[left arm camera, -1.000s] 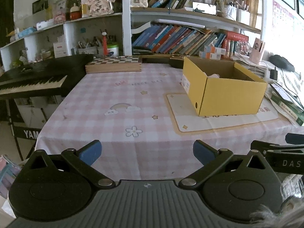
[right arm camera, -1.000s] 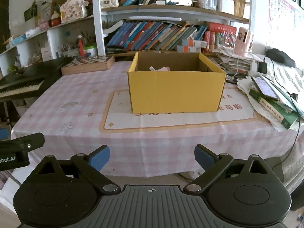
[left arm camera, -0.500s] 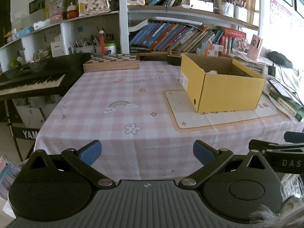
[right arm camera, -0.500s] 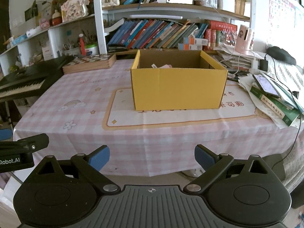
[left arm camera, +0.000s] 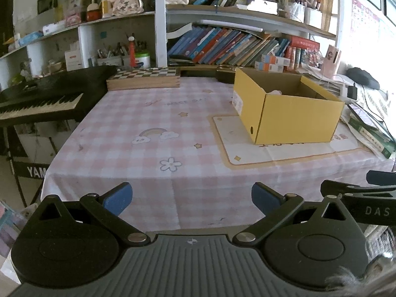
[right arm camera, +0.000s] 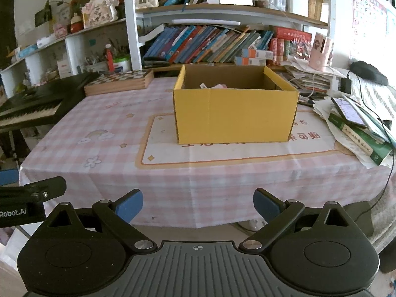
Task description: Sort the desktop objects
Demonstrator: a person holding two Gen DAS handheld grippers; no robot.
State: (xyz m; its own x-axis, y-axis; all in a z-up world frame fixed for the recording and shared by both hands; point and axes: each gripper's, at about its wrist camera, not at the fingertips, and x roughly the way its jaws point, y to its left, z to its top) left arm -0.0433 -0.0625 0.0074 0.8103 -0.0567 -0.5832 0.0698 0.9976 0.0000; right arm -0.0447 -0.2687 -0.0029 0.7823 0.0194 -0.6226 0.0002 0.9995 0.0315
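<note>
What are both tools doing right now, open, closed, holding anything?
Left tool: open, holding nothing.
Right tool: open, holding nothing.

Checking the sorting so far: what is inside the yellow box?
Inside the yellow box, only pale pink and white item tops peek above the near wall; the wall hides the rest.

Room setting. A table under a pink checked tablecloth (left arm camera: 158, 113) fills the middle ground. Along the far wall, white shelving (left arm camera: 159, 19) carries slanted rows of books (left arm camera: 222, 44), ornaments and pen pots. To the left, a black keyboard (left arm camera: 42, 99) stands on a stand beside the table. A wooden chessboard box (left arm camera: 144, 78) lies at the far table edge. Strong daylight enters from the right, where stacked papers and books (right arm camera: 356, 128) crowd the table edge.
</note>
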